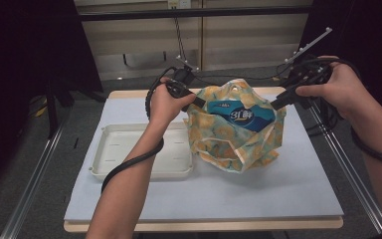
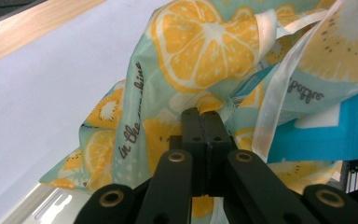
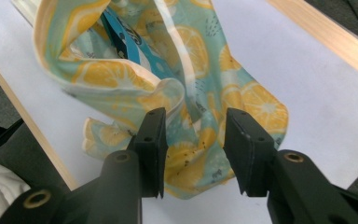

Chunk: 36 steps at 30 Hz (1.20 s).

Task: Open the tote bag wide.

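Observation:
A fabric bag (image 1: 234, 142) printed with orange slices stands in the middle of the white mat, with a blue packet (image 1: 241, 117) inside. My left gripper (image 1: 195, 102) is shut on the bag's left rim and holds it up. The left gripper view has the pinched cloth of the bag (image 2: 200, 42) beyond the closed tips of the left gripper (image 2: 204, 113), and the blue packet (image 2: 326, 135) at right. My right gripper (image 1: 275, 103) is at the bag's right rim. There my right gripper (image 3: 195, 122) stands open, and the cloth of the bag (image 3: 135, 79) lies between and beyond its jaws.
A shallow white tray (image 1: 99, 169) lies on the mat just left of the bag. The white mat (image 1: 288, 184) covers a wooden tabletop, and metal rails run along both sides. The near half of the mat is bare.

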Each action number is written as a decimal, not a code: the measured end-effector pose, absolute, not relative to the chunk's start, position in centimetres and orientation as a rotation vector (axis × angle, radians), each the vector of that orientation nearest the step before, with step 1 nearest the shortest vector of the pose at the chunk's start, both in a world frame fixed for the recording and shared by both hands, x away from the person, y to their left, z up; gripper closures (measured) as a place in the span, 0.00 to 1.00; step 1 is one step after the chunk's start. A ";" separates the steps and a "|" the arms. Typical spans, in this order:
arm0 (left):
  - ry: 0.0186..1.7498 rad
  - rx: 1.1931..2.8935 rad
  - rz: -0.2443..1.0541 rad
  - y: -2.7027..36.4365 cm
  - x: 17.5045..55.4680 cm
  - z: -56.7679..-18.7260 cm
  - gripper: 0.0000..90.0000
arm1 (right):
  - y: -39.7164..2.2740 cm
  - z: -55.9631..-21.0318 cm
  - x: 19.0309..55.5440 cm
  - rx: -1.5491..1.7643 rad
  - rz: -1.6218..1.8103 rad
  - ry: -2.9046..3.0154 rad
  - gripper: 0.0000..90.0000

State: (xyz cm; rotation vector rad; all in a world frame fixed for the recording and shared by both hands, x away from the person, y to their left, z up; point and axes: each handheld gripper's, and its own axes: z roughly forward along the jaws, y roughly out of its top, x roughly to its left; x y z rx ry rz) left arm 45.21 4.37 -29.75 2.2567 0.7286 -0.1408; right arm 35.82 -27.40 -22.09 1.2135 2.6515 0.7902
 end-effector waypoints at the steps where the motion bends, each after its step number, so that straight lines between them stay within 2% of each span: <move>1: 0.727 2.257 -0.143 4.4 45.2 -29.8 1.00 | -27.3 -22.2 35.9 1.210 0.788 2.657 0.71; 4: 0.751 2.229 -0.149 4.1 45.1 -29.8 1.00 | -26.8 -22.7 36.1 1.214 0.771 2.676 0.79; 7: 0.732 2.241 -0.136 4.3 45.2 -29.7 1.00 | -26.6 -22.9 36.3 1.223 0.781 2.696 0.99; 16: 0.745 2.224 -0.134 5.0 45.1 -29.6 1.00 | -27.1 -23.0 36.2 1.248 0.749 2.696 1.00; 17: 0.778 2.191 -0.143 4.9 45.0 -29.7 1.00 | -27.2 -22.9 36.1 1.253 0.769 2.692 0.99; 19: 0.729 2.239 -0.135 5.2 45.2 -29.6 1.00 | -27.3 -22.6 36.0 1.271 0.797 2.668 0.87; 21: 0.737 2.234 -0.136 5.0 45.1 -29.6 1.00 | -27.3 -22.4 35.8 1.271 0.808 2.658 0.81; 26: 0.734 2.240 -0.134 4.9 45.1 -29.7 1.00 | -27.0 -21.9 35.5 1.261 0.826 2.675 0.77; 29: 0.779 2.196 -0.146 4.7 45.0 -29.8 1.00 | -26.9 -22.0 35.5 1.251 0.818 2.668 0.71; 36: 0.754 2.227 -0.141 4.8 45.3 -29.8 1.00 | -26.9 -21.7 35.2 1.229 0.848 2.692 0.67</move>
